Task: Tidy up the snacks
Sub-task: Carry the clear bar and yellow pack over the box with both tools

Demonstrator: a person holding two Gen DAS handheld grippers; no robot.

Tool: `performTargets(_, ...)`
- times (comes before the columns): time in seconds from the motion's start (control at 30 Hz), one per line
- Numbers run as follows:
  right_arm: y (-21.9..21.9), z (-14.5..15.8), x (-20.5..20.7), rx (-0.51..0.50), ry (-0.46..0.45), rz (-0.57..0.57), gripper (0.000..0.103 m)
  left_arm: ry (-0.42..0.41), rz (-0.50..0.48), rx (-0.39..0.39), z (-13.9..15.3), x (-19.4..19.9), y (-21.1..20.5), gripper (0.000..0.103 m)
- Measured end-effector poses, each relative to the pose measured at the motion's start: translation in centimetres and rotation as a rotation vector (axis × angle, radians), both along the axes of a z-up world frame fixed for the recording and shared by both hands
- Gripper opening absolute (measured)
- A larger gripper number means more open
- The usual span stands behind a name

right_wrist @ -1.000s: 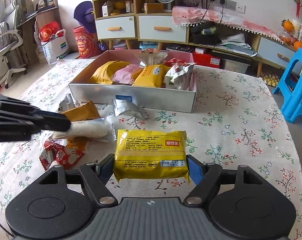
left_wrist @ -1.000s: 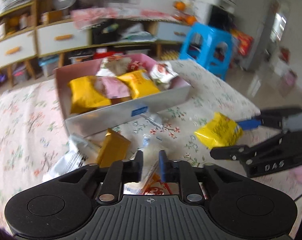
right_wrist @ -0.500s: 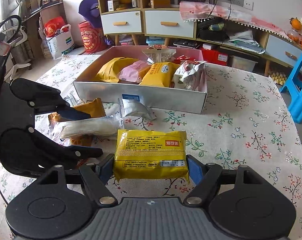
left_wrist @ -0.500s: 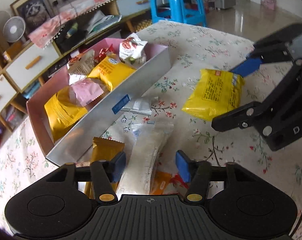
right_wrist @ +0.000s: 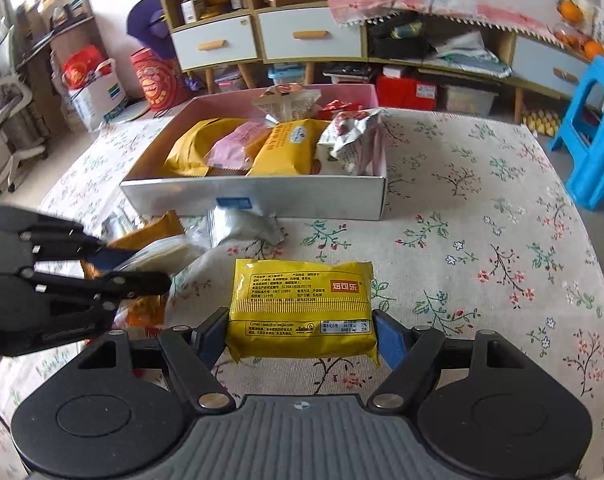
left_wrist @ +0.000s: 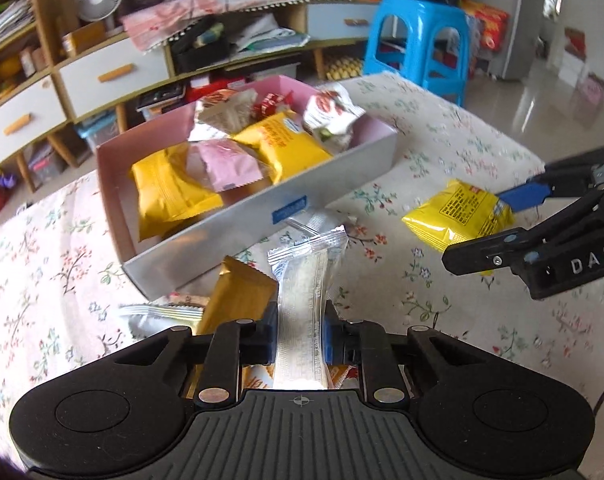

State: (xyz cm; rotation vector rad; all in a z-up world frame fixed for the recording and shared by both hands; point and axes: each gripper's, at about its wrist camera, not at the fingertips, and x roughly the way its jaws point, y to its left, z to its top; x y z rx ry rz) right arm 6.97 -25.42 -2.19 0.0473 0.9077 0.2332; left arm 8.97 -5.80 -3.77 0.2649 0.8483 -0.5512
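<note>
Here the left tongs [left_wrist: 299,334] pinch a clear packet [left_wrist: 304,300]; "DAS"-marked right tongs [right_wrist: 302,338] clasp a yellow packet [right_wrist: 302,308].

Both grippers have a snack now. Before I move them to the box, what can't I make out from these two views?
- Left wrist view: the clear packet runs under the left gripper, so its near end is hidden.
- Same view: orange wrappers below it, mostly covered by the gripper body.
- Right wrist view: the yellow packet in the right gripper hides the tablecloth beneath; contact unclear.
- Box floor: covered by snacks.
</note>
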Motion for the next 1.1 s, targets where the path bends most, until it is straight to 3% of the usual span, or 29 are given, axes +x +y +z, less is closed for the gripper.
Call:
performTargets(0.2,-0.6,1.1,1.3,0.051,0.001,-0.044,0.065,-0.001,0.059,-0.057,2.0,1.1,1.2,0.018)
performTargets(0.47,-0.5,2.7,4.4,0.146,0.003,-0.093,0.065,-0.030,0.186,-0.074,3.7,4.8,2.2,0.018)
performTargets(0.63,0.3,3.0,6.3,0.200,0.006,-0.119,0.065,-0.022,0.278,-0.089,3.5,7.8,2.9,0.018)
performTargets(0.83,0.4,2.9,8.4,0.222,-0.062,-0.127,0.065,-0.025,0.363,-0.120,3.0,11.5,3.6,0.018)
performTargets(1.1,-0.7,1.9,10.6,0.203,-0.100,-0.119,0.066,0.014,0.404,-0.185,1.5,15.2,2.3,0.018)
